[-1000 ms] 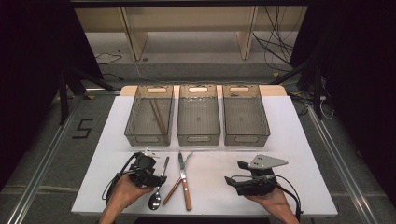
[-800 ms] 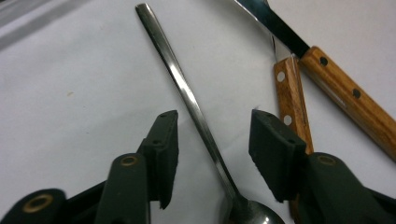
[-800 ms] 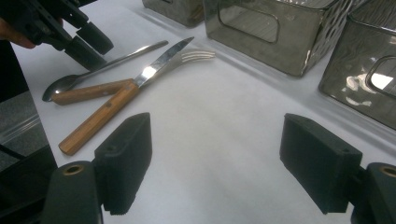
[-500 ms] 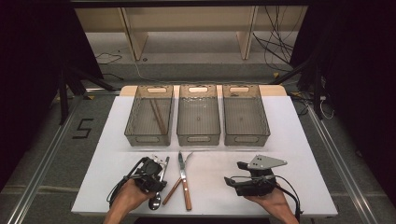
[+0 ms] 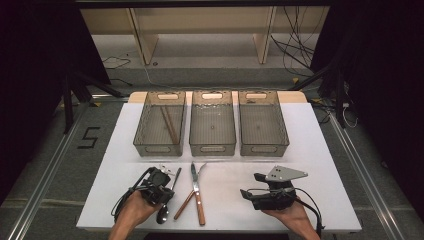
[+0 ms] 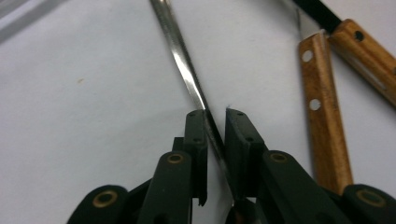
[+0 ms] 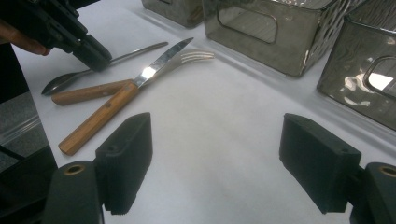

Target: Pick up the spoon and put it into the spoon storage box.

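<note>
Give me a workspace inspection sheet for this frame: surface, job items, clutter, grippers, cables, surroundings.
Surface: white table, no spills seen.
Job's things: spoon lying at the near edge, handle between the left gripper's jaws; wooden-handled knife and fork crossed beside it; three clear bins in a row at the back, left one holds chopsticks.
Clutter: nothing seen.
Grippers: left gripper jaws have just been closing, pads now nearly on the spoon handle; right gripper open, resting apart.
Cables: one trails from each gripper; loose cables on the floor behind.
Surroundings: wooden shelf frame, dark curtains at both sides.
</note>
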Available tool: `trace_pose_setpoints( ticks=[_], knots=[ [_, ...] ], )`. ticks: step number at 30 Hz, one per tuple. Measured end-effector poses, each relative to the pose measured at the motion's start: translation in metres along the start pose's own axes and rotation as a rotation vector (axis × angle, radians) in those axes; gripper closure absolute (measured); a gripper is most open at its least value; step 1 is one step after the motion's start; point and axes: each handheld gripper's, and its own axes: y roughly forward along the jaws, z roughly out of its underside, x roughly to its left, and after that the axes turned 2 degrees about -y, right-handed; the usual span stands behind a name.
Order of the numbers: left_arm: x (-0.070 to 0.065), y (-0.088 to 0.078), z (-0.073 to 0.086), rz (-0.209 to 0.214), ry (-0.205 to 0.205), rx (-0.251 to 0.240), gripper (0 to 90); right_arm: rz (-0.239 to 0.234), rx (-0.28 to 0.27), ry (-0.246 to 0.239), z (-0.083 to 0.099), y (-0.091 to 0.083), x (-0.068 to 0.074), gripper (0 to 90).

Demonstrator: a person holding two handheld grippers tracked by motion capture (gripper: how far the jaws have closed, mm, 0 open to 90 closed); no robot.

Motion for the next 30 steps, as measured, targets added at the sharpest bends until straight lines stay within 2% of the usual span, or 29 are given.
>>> trace_pose_setpoints(
  ticks=[4, 7, 9, 13, 14, 16, 20, 22, 24, 26, 28, 30],
  knots=[
    [0.006, -0.005, 0.001, 0.022, -0.014, -0.007, 81.9, -0.002, 0.004, 0.001, 0.0, 0.0, 0.0, 26.5],
    [0.011, -0.009, 0.002, 0.015, -0.028, -0.022, 85.7, -0.003, 0.001, -0.001, 0.0, 0.0, 0.0, 26.5],
    [0.015, -0.009, 0.002, 0.038, -0.046, -0.03, 85.7, -0.003, 0.001, 0.001, 0.0, 0.0, 0.0, 26.5],
    [0.019, -0.009, 0.003, 0.007, -0.055, -0.023, 85.7, -0.004, 0.002, -0.002, 0.0, 0.001, 0.001, 26.5],
    [0.021, -0.009, 0.003, 0.013, -0.056, -0.02, 85.5, -0.003, 0.002, -0.002, 0.0, 0.001, 0.001, 26.5],
    [0.021, -0.009, 0.003, 0.039, -0.063, -0.031, 85.6, -0.004, 0.002, 0.0, 0.0, 0.001, 0.0, 26.5],
    [0.021, -0.009, 0.003, 0.043, -0.063, -0.033, 85.3, -0.003, 0.005, -0.003, 0.0, 0.001, 0.0, 26.5],
    [0.02, -0.009, 0.003, 0.013, -0.056, -0.026, 85.2, -0.002, 0.003, 0.0, 0.0, 0.001, 0.0, 26.5],
    [0.022, -0.007, 0.004, 0.005, -0.064, -0.023, 84.5, -0.002, 0.002, 0.001, 0.0, 0.0, 0.0, 26.5],
    [0.023, -0.007, 0.004, 0.013, -0.069, -0.025, 84.1, 0.0, 0.002, -0.001, 0.0, 0.0, 0.0, 26.6],
    [0.024, -0.007, 0.004, 0.047, -0.08, -0.035, 84.5, -0.001, 0.001, 0.001, 0.0, 0.0, 0.0, 26.5],
    [0.024, -0.006, 0.004, 0.042, -0.076, -0.035, 84.5, 0.0, 0.002, 0.0, 0.0, 0.0, 0.0, 26.5]
  ],
)
